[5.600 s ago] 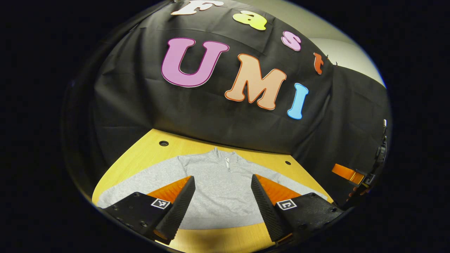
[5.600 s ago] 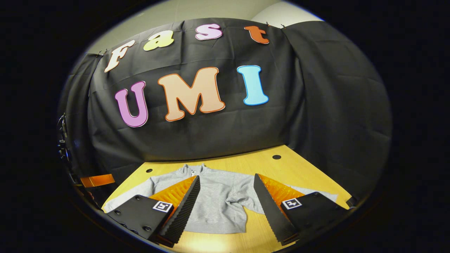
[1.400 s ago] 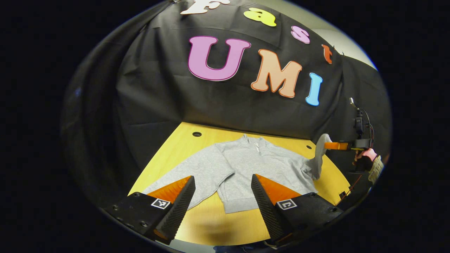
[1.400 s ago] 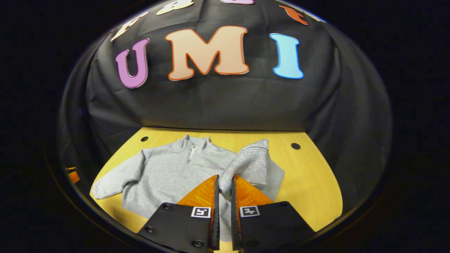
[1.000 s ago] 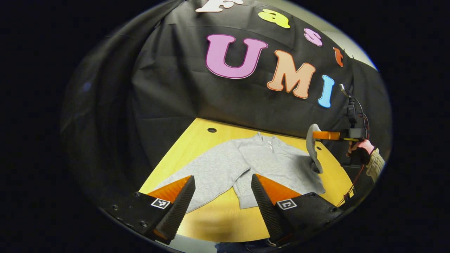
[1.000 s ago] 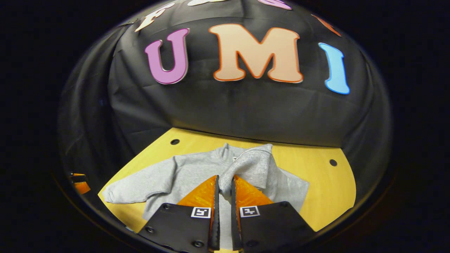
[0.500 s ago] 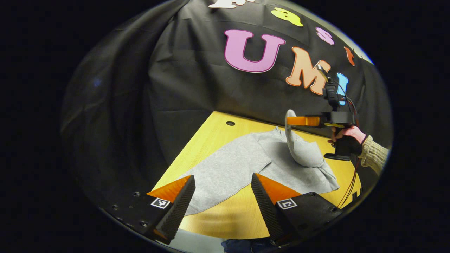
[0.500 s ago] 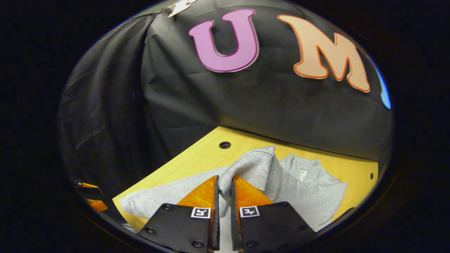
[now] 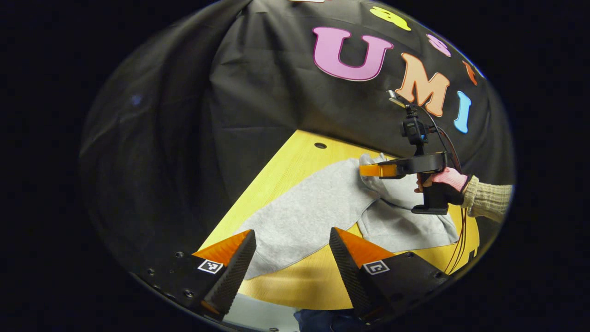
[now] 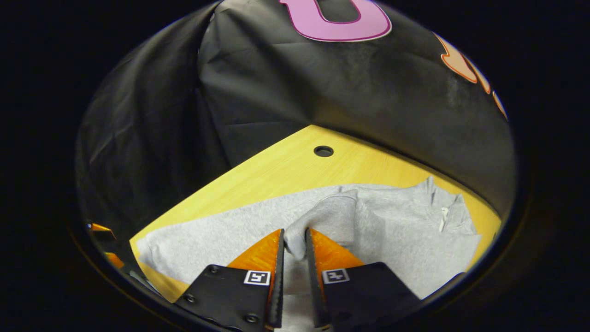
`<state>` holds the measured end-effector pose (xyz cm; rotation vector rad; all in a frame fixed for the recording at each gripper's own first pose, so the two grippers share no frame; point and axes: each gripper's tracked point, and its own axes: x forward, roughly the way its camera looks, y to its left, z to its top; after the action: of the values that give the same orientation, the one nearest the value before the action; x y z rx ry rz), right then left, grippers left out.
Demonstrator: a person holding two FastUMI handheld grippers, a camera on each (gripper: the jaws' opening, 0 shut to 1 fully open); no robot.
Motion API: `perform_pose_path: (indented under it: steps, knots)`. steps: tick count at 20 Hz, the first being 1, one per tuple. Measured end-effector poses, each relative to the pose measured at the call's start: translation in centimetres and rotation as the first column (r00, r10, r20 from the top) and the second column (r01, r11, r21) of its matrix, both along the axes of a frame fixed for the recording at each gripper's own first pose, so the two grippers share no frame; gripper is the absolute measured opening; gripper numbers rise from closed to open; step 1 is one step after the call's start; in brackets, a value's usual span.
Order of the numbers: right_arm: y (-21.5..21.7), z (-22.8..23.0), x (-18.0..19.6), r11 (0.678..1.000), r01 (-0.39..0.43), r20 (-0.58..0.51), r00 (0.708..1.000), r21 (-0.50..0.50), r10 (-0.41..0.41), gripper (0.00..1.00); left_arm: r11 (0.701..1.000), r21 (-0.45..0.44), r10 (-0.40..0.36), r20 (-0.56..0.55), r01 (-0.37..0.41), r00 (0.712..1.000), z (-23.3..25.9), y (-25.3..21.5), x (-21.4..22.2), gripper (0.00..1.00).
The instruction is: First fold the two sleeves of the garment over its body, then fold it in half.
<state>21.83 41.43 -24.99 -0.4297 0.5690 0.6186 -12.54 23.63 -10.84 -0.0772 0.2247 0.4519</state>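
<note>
1. Grey zip-neck sweatshirt (image 9: 318, 207) lying flat on the yellow wooden table (image 9: 295, 159), spread from about 7 o'clock to 3 o'clock in the left gripper view.
2. Left gripper (image 9: 291, 237) at 6 o'clock of its own view, fingers spread wide, nothing between them, hovering above the near table edge.
3. Left sleeve (image 9: 281, 233) stretched out straight toward 7 o'clock, its cuff end hidden behind the left gripper's finger.
4. Right gripper (image 10: 293, 242) at 6 o'clock of the right gripper view, fingers pressed nearly together and pinching the cuff (image 10: 322, 219) of the right sleeve.
5. Pinched sleeve rising in a hump from between the fingers toward 12 o'clock, draped over the sweatshirt's body.
6. Same gripper seen far off at 3 o'clock in the left gripper view (image 9: 368, 170), held by a hand (image 9: 445, 182) in a cream knit cuff, tips over the chest near the collar.
7. Collar with short zip (image 10: 443, 213) at 3 o'clock in the right gripper view.
8. Round hole (image 10: 323, 151) in the table at 12 o'clock, beyond the garment.
9. Possibly touching the fabric below, though not clear from either view.
</note>
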Motion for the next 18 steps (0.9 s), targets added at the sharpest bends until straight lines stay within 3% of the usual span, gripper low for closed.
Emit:
perform_pose_path:
  steps: [1, 4, 6, 13, 18]
  knots:
    - [0.1, -0.1, -0.7, 1.0, -0.009, -0.014, 1.0, 0.022, 0.01, 0.26, 1.0, -0.007, 0.008, -0.007, -0.008, 1.0, -0.4, 0.3, 0.1, 0.94]
    - [-0.5, 1.7, -1.4, 0.999, -0.032, 0.005, 0.999, 0.03, 0.031, 0.87, 0.999, -0.031, 0.027, -0.029, -0.028, 0.999, -2.4, 1.5, 0.4, 0.94]
    - [-1.4, 2.8, -1.7, 0.999, -0.039, 0.026, 0.999, 0.031, 0.038, 1.0, 0.998, -0.04, 0.045, -0.058, -0.047, 0.997, -3.8, 2.3, 0.6, 0.94]
    - [-7.6, 8.5, -3.4, 0.997, 0.015, 0.126, 0.992, 0.071, -0.024, 0.99, 0.993, 0.011, 0.116, -0.164, -0.115, 0.98, -7.8, 5.4, 0.4, 0.94]
    - [-13.5, 13.0, -5.1, 0.992, 0.078, 0.183, 0.978, 0.098, -0.095, 0.99, 0.992, -0.031, 0.117, -0.188, -0.125, 0.975, -9.0, 5.8, 0.5, 0.93]
